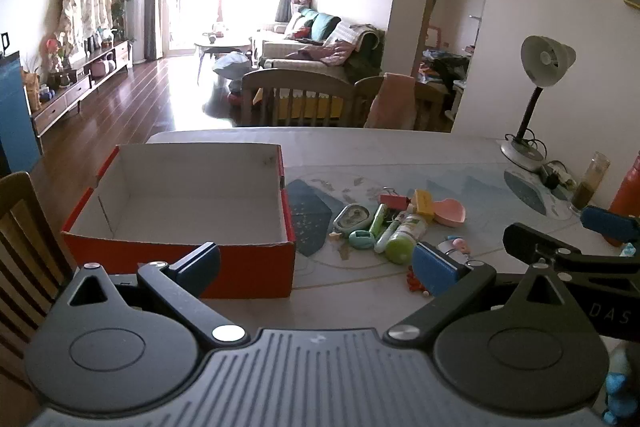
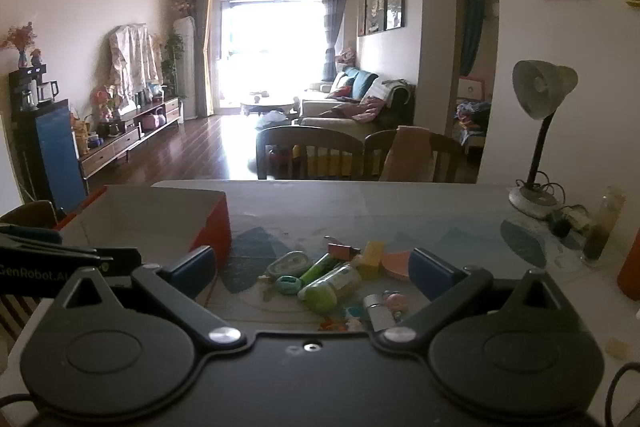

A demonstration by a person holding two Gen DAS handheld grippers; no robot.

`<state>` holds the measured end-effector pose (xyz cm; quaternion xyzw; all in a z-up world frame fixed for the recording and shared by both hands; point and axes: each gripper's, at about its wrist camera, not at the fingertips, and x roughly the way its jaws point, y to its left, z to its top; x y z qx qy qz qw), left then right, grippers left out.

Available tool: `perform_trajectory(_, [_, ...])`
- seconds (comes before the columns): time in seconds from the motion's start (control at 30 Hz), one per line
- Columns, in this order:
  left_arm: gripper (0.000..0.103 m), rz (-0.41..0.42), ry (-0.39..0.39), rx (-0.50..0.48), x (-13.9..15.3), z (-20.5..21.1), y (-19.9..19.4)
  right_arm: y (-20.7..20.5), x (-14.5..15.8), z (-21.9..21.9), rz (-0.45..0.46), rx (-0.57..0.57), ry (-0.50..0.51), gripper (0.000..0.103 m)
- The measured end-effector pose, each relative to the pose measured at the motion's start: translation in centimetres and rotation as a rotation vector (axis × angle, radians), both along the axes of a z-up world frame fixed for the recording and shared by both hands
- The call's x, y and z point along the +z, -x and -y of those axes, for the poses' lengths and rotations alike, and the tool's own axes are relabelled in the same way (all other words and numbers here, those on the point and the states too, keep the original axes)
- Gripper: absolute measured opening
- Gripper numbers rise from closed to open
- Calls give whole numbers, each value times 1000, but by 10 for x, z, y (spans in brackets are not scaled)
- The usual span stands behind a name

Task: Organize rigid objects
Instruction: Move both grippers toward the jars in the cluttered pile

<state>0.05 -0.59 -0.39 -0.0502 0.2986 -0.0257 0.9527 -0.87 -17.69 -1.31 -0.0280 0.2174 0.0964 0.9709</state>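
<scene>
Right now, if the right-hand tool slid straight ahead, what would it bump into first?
Probably the green-capped clear plastic bottle lying in the small clutter on the table, between the open fingers of the right gripper. Depth is uncertain.

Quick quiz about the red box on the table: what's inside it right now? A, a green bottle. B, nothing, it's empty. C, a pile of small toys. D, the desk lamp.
B: the red box shows only its bare white inside, while the green bottle and the other small things lie on the table to its right.
</scene>
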Motion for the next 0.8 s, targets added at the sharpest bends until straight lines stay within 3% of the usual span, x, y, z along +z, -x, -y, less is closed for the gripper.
perform_trajectory(0.8, [103, -13, 7, -33, 3, 9, -8, -3, 1, 4, 6, -59, 12, 103])
